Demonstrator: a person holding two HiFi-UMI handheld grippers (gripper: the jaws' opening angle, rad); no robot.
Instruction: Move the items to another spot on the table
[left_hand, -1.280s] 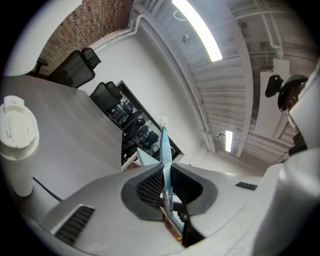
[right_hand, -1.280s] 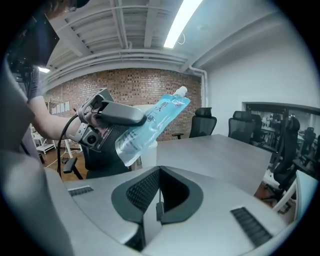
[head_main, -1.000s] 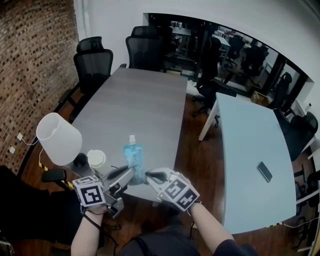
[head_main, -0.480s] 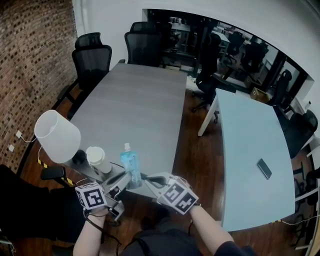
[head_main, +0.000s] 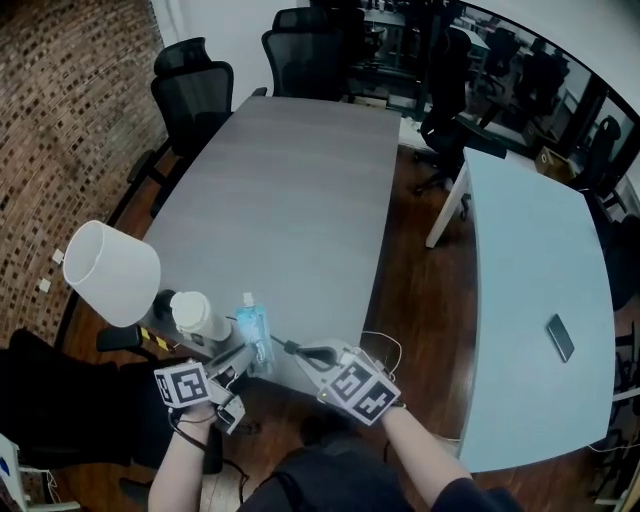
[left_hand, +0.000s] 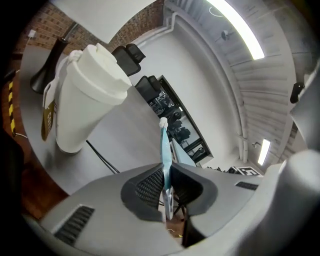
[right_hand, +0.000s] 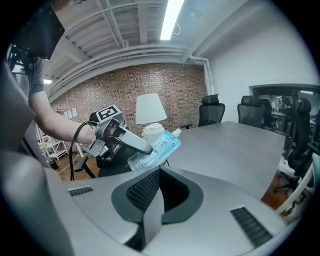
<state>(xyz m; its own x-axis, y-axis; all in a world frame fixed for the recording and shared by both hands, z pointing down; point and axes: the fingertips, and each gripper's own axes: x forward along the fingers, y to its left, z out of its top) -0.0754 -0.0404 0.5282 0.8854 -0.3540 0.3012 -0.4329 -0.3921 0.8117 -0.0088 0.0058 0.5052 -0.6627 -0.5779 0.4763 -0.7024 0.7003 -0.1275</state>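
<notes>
Against grey table (head_main: 290, 200) shows flat blue white-capped pouch (head_main: 254, 335).

The pouch (head_main: 254, 330) is tinted clear light blue and capped in white. The cup (head_main: 197, 316) and lamp shade (head_main: 110, 272) are coloured white, a brown label being shown on the cup. The table (head_main: 300, 190) is surfaced in faintly grained grey; the second table (head_main: 530, 300) is pale blue-green. The left gripper (head_main: 247, 357) and right gripper (head_main: 289, 348) are moulded in light grey with black ribbed pads (left_hand: 150, 187), their cubes (head_main: 181, 387) patterned in black-and-white squares. The brick wall (head_main: 70, 110) is red-brown.
</notes>
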